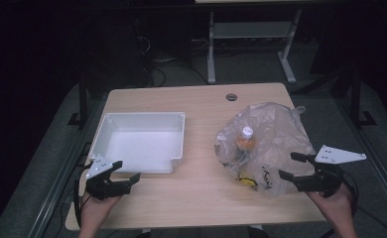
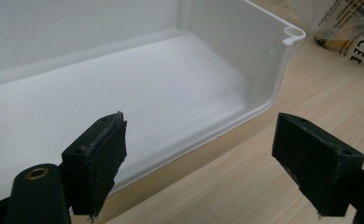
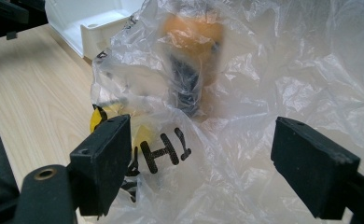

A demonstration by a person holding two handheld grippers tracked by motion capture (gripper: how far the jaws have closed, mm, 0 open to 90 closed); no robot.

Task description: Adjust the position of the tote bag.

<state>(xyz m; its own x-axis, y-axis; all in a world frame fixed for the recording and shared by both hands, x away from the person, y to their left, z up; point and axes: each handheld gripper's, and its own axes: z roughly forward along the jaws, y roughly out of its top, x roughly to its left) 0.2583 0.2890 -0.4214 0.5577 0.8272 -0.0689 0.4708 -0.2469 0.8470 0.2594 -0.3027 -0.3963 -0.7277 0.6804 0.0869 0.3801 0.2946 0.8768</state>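
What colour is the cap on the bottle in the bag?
White; the bottle cap shows best in the high view, inside the plastic bag.

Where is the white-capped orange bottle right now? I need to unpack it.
In the high view, the white-capped orange bottle stands inside the crumpled clear plastic bag on the table's right half, just beyond the open right gripper.

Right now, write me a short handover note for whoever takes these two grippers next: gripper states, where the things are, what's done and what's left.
Left gripper: open, holding nothing, at the near edge of the white bin.
Right gripper: open, jaws either side of the near edge of the clear plastic bag, not gripping it.
The bag lies on the right of the table; inside it are a bottle with a white cap and other items, too blurred to identify.
Done: nothing is out of the bag; the bin looks empty.
Left, probably: grip the bag, take out its contents, place them in the bin.
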